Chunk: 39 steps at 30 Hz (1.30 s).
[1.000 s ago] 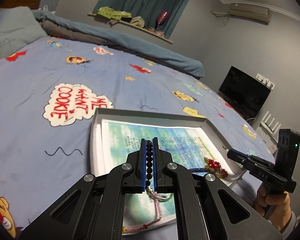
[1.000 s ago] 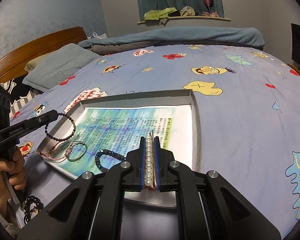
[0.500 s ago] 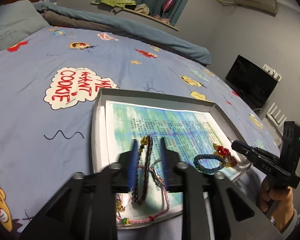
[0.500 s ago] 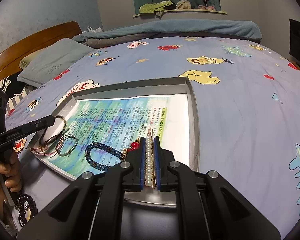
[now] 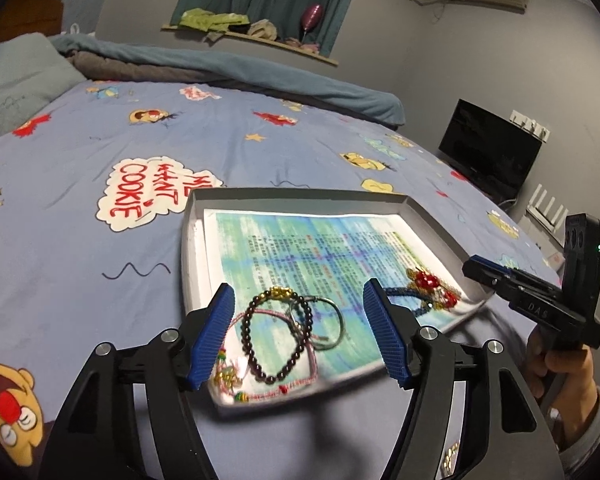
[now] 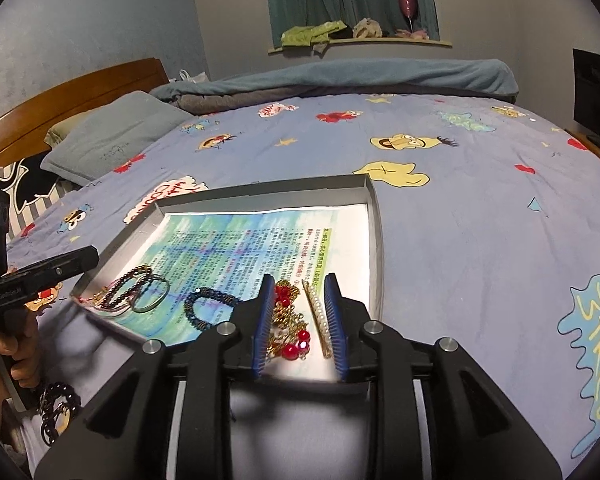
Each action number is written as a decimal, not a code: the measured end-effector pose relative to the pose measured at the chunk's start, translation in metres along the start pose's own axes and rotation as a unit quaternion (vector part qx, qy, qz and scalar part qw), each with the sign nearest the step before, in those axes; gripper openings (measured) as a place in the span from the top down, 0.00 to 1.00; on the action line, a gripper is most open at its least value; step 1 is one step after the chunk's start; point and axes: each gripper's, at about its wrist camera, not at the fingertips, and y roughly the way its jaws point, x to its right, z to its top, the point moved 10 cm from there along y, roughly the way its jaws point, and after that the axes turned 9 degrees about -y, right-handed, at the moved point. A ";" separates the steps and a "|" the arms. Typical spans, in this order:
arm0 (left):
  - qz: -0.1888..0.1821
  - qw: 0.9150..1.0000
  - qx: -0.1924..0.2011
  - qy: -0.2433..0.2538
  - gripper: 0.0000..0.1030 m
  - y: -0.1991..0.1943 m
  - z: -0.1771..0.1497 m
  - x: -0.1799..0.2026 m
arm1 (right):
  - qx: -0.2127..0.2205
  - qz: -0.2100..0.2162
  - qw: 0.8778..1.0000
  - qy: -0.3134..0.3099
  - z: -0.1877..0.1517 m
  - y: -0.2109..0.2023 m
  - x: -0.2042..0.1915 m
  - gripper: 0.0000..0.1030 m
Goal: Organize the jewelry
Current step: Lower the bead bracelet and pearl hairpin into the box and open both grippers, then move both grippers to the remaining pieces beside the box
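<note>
two grippers opening over tray [image 5: 188, 240], left gripper [image 5: 300, 334] empty, right gripper [image 6: 298, 320] hiding pearl clip's [image 6: 320, 316] end

tray [image 5: 300, 194] on bed [image 5: 80, 240], bead bracelet [image 5: 276, 336] in tray's left corner, pearl clip [image 6: 319, 316] at right

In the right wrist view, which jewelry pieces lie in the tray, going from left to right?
Dark bead bracelet → metal ring bangle → blue beaded bracelet → red and gold piece → pearl hairpin, all lying in the tray.
</note>
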 end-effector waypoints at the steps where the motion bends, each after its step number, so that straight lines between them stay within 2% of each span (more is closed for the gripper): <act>1: -0.004 1.000 0.005 0.001 0.34 -0.005 0.000 0.000 | 0.006 0.000 1.000 -0.003 0.000 -0.005 -0.001 0.70; 8: -0.024 1.000 0.016 -0.001 0.34 -0.036 -0.006 -0.003 | 0.025 0.024 0.999 -0.004 -0.003 -0.031 -0.011 0.69; 20: -0.026 0.999 -0.013 0.022 0.34 -0.075 -0.050 -0.022 | -0.001 0.066 0.997 -0.036 -0.033 -0.039 -0.056 0.66; 23: -0.027 0.999 -0.018 0.030 0.34 -0.085 -0.062 -0.024 | -0.005 0.076 0.997 -0.032 -0.040 -0.041 -0.063 0.62; 29: -0.056 0.995 -0.043 0.072 0.33 -0.107 -0.091 -0.013 | -0.017 0.098 0.994 -0.044 -0.056 -0.047 -0.084 0.57; 33: -0.054 0.992 -0.060 0.094 0.32 -0.115 -0.113 -0.012 | -0.023 0.107 0.993 -0.047 -0.064 -0.052 -0.092 0.54; 36: -0.045 0.993 -0.061 0.086 0.25 -0.118 -0.121 -0.018 | -0.029 0.120 0.991 -0.050 -0.071 -0.056 -0.099 0.50; 39: -0.036 0.994 -0.068 0.077 0.25 -0.115 -0.126 -0.023 | -0.035 0.126 0.989 -0.064 -0.077 -0.059 -0.107 0.49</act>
